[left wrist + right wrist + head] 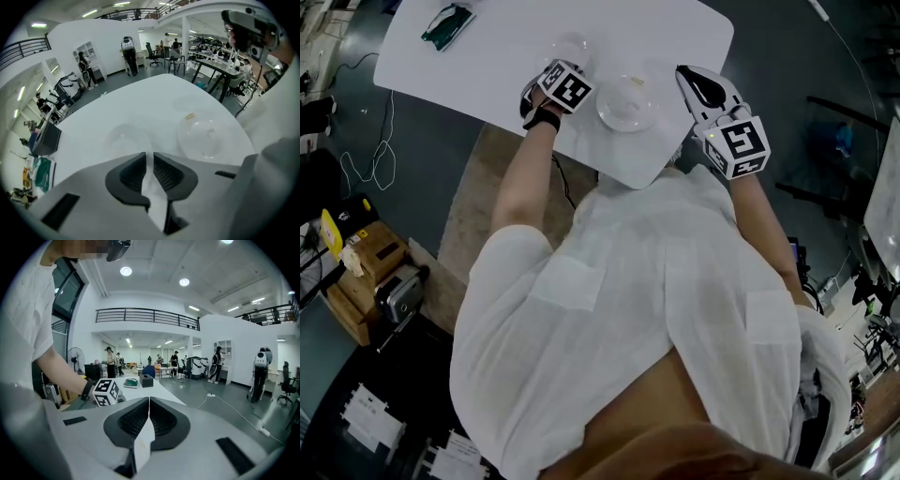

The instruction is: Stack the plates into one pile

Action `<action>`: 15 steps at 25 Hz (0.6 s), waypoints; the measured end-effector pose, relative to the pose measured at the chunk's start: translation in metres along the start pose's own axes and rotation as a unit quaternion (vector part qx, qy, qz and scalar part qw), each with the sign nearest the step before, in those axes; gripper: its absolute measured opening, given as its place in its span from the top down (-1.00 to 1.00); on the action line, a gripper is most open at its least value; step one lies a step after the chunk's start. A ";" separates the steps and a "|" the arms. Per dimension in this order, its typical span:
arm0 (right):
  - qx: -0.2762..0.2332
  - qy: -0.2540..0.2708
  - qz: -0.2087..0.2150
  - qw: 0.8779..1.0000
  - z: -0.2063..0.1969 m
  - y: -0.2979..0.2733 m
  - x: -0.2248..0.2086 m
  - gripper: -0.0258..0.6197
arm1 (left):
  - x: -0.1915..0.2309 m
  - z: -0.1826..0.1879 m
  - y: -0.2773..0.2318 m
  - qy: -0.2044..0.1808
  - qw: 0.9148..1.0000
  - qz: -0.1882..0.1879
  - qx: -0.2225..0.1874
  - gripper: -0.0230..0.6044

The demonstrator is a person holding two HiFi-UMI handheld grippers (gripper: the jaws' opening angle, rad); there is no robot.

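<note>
Just ahead of the left tongs (150, 157), the near rim of the first clear plate (123, 137) runs into their narrow gap. The pads look pinched on that rim, though the transparent edge is hard to trace right at the grip. These tongs point steeply down at the white surface (487, 56).

The coming move, as I judge it, turns on 1 relation: the second clear plate (206, 136) lies to the right of the left tongs and slightly farther out, near but clearly apart from the first plate. Both plates are round, so there is no long axis to line up. Only the sideways carry and a level set-down matter.

That second plate lies between the 2 tongs. The right tongs (686, 75) are pressed together on nothing and hang just beside the plate's right side, over the surface's right edge. They are the nearer pair to it but hold nothing, so the left pair carries.

Room is fair. Beyond both plates the surface is bare, and a dark green item (448, 25) sits well away to the far left of the left tongs. The tighter side is toward the person, where the surface's corner comes close behind the second plate. A thin clear rim held by 1 edge may sag or slip during the carry.
</note>
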State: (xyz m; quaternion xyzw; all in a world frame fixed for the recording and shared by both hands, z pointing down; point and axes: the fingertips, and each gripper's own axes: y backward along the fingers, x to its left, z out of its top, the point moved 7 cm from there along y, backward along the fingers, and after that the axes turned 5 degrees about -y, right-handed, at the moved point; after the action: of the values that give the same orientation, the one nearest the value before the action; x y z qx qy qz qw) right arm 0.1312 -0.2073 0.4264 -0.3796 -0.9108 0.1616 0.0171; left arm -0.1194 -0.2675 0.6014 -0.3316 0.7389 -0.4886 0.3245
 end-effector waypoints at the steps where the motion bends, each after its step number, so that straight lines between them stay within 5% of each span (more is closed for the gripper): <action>1: 0.000 0.001 0.003 1.000 0.000 0.000 0.003 0.83 | -0.008 0.004 0.005 -0.011 1.000 0.000 -0.004 0.76; 10: 0.002 -0.001 0.016 1.000 -0.007 0.004 0.026 0.83 | -0.069 0.035 0.038 -0.040 0.998 0.026 -0.029 0.81; 15: -0.004 0.001 0.019 1.000 -0.005 0.002 0.043 0.83 | -0.096 0.043 0.052 -0.102 0.992 0.059 -0.042 0.84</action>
State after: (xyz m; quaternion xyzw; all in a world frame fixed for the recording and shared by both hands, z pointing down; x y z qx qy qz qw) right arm 0.1024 -0.1743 0.4269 -0.3973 -0.9040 0.1575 0.0131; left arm -0.0396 -0.1957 0.5540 -0.3489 0.7402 -0.4007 0.4120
